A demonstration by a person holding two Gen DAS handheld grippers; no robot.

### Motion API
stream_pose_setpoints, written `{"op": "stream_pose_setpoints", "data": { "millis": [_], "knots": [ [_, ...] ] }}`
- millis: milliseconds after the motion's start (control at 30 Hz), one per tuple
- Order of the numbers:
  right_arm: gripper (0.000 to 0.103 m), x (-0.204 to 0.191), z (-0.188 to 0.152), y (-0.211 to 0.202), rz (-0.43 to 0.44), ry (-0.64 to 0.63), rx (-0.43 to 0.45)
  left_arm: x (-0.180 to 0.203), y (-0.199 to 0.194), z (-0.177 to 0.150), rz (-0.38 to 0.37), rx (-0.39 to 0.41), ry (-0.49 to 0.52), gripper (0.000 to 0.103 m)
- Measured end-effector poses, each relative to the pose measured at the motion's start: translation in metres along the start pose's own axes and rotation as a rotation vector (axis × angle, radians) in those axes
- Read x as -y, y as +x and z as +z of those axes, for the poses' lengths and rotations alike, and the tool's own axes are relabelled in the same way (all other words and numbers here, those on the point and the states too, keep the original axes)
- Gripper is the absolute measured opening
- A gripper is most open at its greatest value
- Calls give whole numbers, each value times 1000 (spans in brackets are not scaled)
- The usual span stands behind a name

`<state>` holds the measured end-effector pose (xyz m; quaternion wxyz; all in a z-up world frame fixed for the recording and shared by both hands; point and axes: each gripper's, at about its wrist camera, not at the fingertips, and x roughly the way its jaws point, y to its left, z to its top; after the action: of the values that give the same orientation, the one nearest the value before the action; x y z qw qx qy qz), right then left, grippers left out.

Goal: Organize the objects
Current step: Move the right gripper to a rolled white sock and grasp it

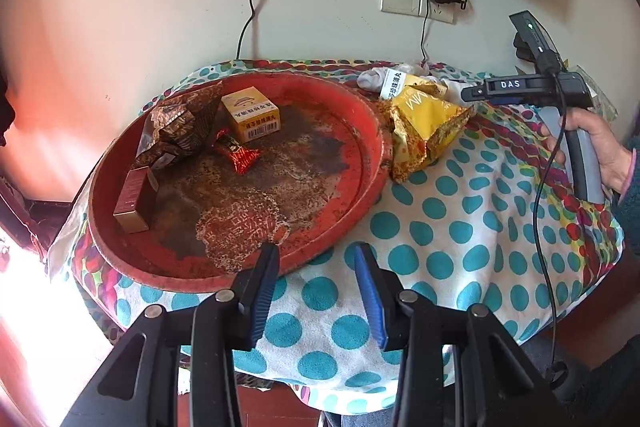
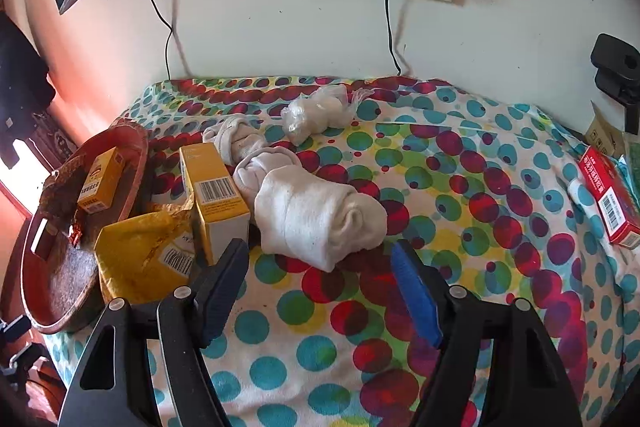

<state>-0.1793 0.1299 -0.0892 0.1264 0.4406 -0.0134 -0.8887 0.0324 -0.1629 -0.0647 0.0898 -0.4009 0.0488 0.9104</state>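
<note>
Left gripper [image 1: 316,259] jaws apart, empty, over near rim of round worn red metal tray [image 1: 372,131]. Right gripper [image 2: 320,259] jaws wide, empty, white rolled sock [image 2: 316,215] just beyond tips. Polka-dot cloth covers table [image 1: 460,227]. Tray holds crumpled brown foil bag [image 1: 180,131], yellow carton [image 1: 250,113], gold-brown small box [image 1: 136,201], red candy wrapper [image 1: 238,153]. Yellow foil bag [image 2: 136,259] leans against tray; second yellow box [image 2: 216,199] upright beside it. Red box [image 2: 608,199] at right table edge.
</note>
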Motion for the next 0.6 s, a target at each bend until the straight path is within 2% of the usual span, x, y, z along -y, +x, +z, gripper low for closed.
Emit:
{"op": "stream_pose_setpoints", "data": {
  "millis": [233,300,333,367,433,500,600],
  "knots": [
    [73,7,4,25,14,73,12,22,4,13,-46,-7,34,40],
    [63,9,3,30,24,70,13,29,7,23,-56,-6,42,40],
    [46,9,2,31,42,58,23,32,9,27,-67,-5,46,40],
    [40,9,1,29,46,51,38,36,11,34,-81,2,46,40],
    [34,8,-1,25,34,30,52,43,15,46,-107,9,46,40],
    [33,8,-7,18,-1,0,60,48,22,62,-127,6,38,40],
    [32,20,-16,5,-5,1,70,53,36,87,-178,-20,-1,40]
  ]
}}
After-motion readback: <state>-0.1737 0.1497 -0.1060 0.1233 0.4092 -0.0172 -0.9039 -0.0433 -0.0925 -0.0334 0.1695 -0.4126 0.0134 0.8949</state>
